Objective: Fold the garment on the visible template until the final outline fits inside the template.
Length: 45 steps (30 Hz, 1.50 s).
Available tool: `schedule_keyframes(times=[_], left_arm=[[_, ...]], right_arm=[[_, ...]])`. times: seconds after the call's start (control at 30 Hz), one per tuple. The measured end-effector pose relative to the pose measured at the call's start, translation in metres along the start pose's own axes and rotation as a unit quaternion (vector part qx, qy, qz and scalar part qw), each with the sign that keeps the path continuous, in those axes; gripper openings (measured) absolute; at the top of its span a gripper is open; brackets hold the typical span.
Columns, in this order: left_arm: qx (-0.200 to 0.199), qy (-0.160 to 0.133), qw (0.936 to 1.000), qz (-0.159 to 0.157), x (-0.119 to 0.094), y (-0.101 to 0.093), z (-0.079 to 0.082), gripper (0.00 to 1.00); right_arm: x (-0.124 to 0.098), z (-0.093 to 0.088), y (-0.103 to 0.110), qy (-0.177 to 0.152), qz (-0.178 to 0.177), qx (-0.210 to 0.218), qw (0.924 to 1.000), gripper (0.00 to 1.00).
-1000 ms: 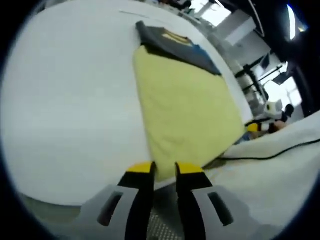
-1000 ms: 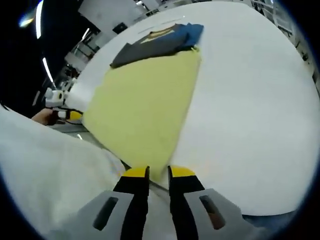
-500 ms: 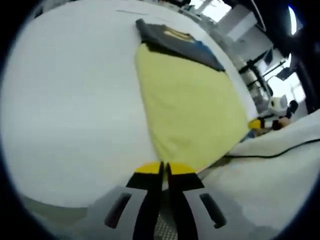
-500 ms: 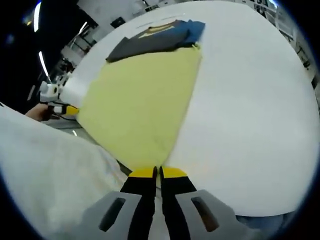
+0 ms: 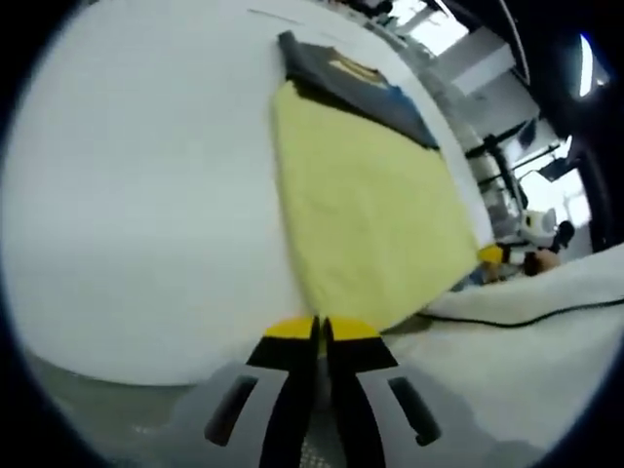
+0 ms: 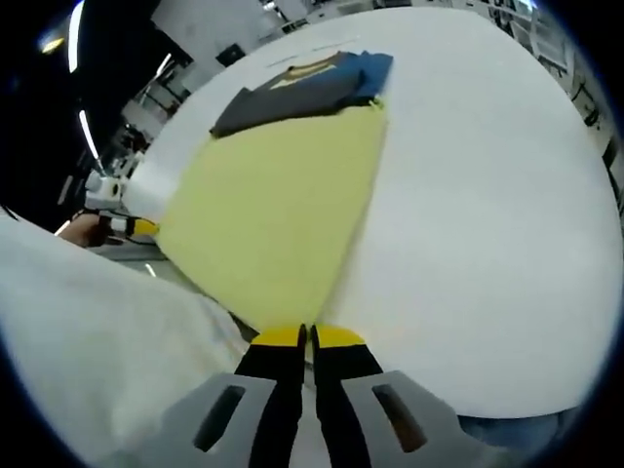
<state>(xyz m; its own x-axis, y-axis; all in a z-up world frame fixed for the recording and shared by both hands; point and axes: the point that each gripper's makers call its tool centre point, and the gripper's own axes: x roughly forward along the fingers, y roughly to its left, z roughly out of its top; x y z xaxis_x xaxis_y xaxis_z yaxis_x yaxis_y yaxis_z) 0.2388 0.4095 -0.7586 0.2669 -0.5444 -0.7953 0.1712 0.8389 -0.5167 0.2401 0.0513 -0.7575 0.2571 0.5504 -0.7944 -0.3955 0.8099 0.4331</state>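
Where the white worktop (image 5: 127, 195) spreads out ahead of both cameras, a pale yellow garment (image 5: 366, 214) lies flat on it as a smooth panel, its near edge reaching the worktop's front edge. At its far end sits a dark grey folded piece with a yellow print and a blue part (image 5: 356, 83), touching the yellow cloth; whether this belongs to the same garment cannot be told.

In the left gripper view, the left gripper (image 5: 318, 330) has its yellow-tipped jaws pressed together on the near corner of the yellow cloth. In the right gripper view, the right gripper (image 6: 305, 337) likewise has its jaws closed on the near corner of the garment (image 6: 278, 214). Each view catches the other gripper's yellow tip at the cloth's opposite near corner.

White fabric (image 6: 88, 341) with a black cable across it lies near the camera beside the worktop. Stands and equipment stand beyond the worktop's far side.
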Motion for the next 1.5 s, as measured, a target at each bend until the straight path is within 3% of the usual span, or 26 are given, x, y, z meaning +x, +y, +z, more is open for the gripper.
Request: schedule_keyframes(times=[0.37,0.9,1.17,1.5], left_arm=[[0.009,0.014,0.9998,-0.012,-0.007,-0.014,-0.008,0.00],[0.019,0.038,0.9989,-0.021,-0.012,-0.023,-0.025,0.00],[0.010,0.052,0.9973,-0.050,-0.019,-0.035,-0.029,0.00],[-0.002,0.048,0.9964,-0.070,-0.029,-0.052,-0.028,0.00]], right_arm=[[-0.014,-0.001,0.004,-0.017,0.002,0.004,0.9998,0.03],[-0.022,-0.024,0.006,-0.009,0.000,0.010,0.9999,0.03],[-0.032,-0.028,0.009,-0.003,0.000,0.005,1.0000,0.03],[-0.042,-0.027,0.010,0.003,0.002,-0.011,0.9999,0.03]])
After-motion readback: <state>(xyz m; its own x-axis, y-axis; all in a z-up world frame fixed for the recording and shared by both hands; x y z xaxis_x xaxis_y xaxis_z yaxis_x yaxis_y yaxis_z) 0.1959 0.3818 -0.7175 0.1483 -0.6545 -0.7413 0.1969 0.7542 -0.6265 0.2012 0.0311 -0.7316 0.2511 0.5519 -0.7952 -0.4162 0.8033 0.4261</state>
